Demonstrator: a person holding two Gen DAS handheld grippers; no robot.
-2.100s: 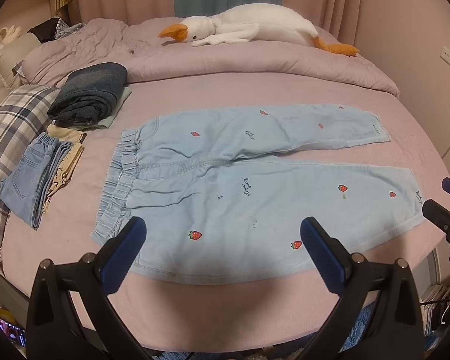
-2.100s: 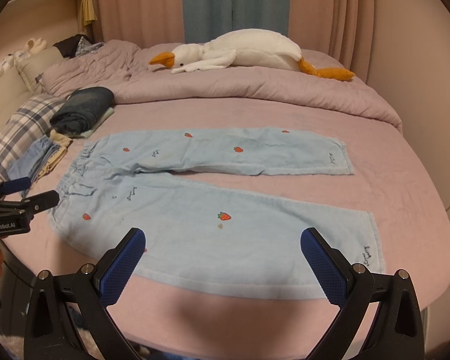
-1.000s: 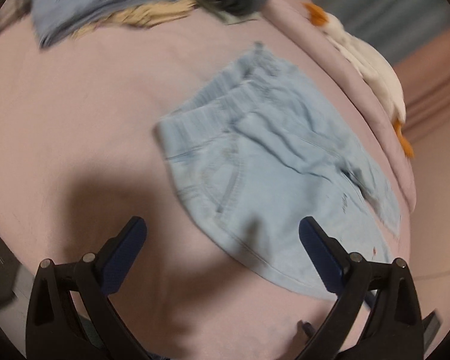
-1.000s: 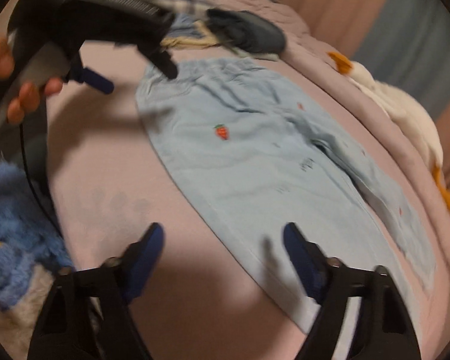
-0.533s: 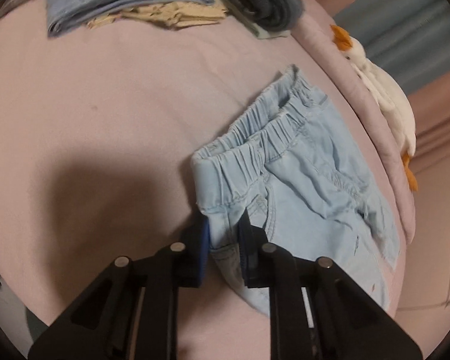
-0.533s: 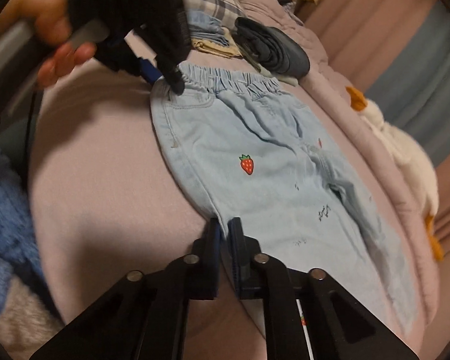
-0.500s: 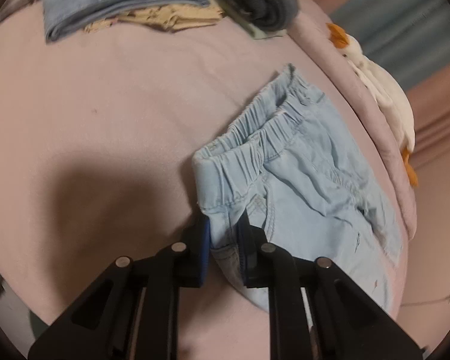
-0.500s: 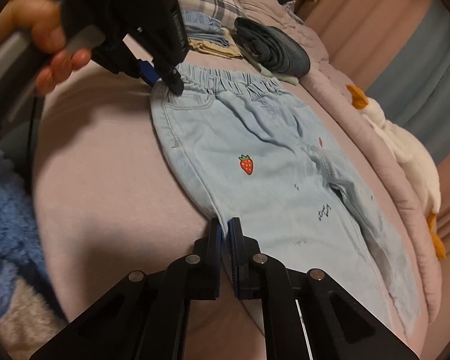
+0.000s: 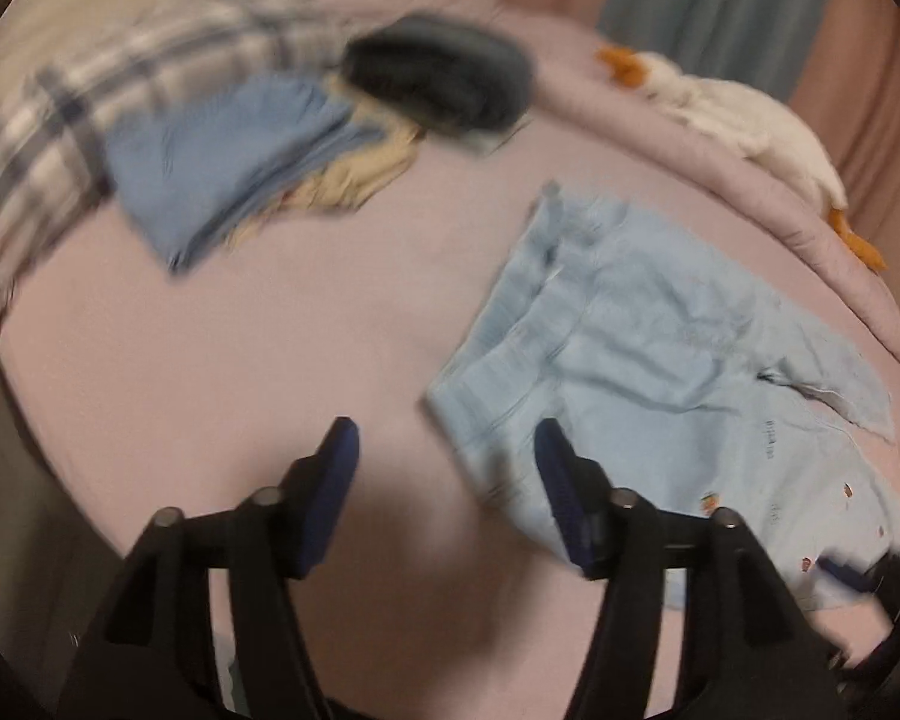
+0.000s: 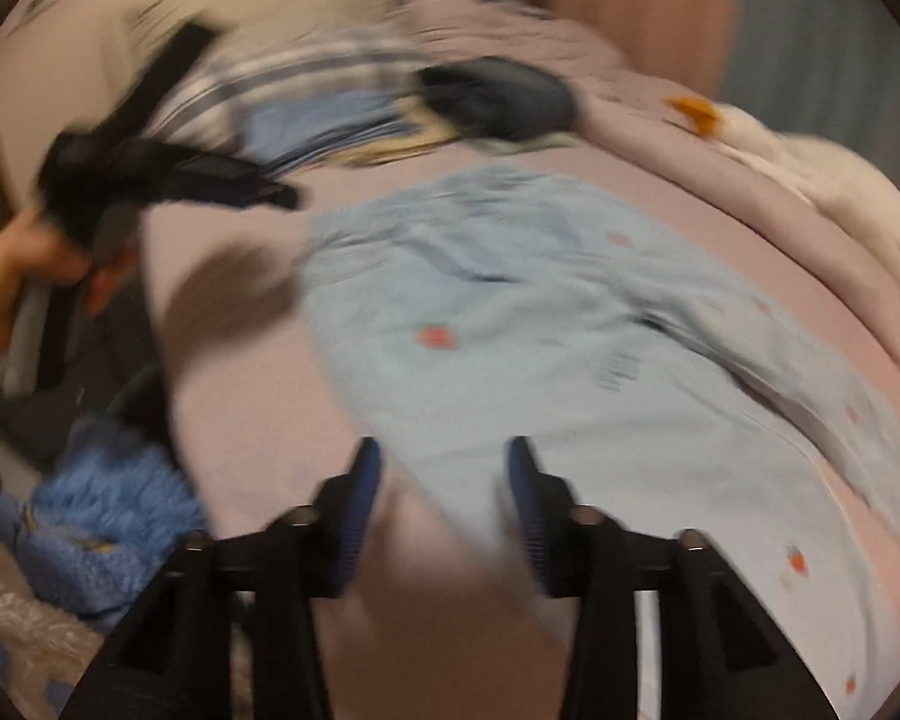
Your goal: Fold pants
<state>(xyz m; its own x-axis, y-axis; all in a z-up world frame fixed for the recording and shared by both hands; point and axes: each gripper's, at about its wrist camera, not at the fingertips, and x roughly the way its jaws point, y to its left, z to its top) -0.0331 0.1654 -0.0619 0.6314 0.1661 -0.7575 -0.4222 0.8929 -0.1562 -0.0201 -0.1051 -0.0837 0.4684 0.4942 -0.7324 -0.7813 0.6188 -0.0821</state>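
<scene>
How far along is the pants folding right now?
Done: the light blue pants look folded lengthwise, one leg over the other, though the frames are blurred. In hand: nothing; the left gripper and right gripper are both open beside the near edge. Left: the crosswise folds, then perhaps joining the folded clothes.

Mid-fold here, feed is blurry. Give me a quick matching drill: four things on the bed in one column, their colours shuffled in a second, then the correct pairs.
Things:
1. pants
2. plush goose
3. rolled jeans
4. pillow

Colours:
A. dark blue-grey
B. plaid grey and white
C. light blue with small red strawberries
D. white with orange beak and feet

Pairs: 1-C, 2-D, 3-A, 4-B
</scene>
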